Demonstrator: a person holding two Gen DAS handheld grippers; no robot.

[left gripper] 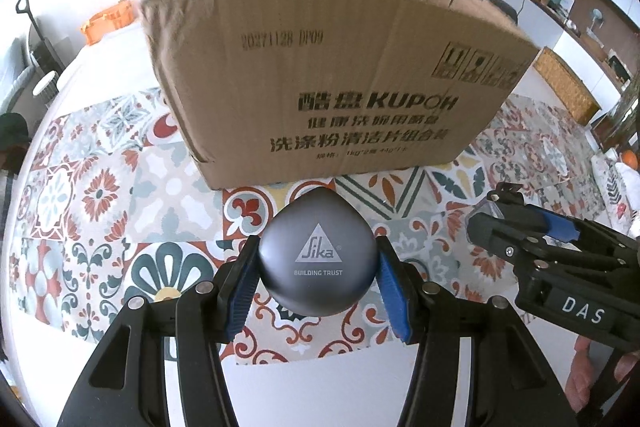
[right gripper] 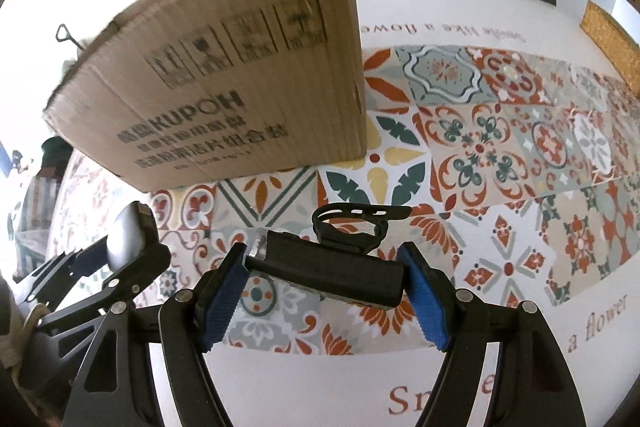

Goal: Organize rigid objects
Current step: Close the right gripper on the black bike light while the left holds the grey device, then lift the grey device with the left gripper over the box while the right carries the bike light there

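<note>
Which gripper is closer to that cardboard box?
Left, by a little. The left gripper, holding a gray case, faces the cardboard box front. The right gripper, holding a black device, sits back near the box's right corner.

Left gripper: both blue pads pressed against opposite sides of a grey rounded case, held clear above the bench. Right gripper: pads closed around a black flat device, gripped at its two ends, slightly tilted. The two grippers sit side by side, close together, both pointing forward, left one just left of the right.
</note>
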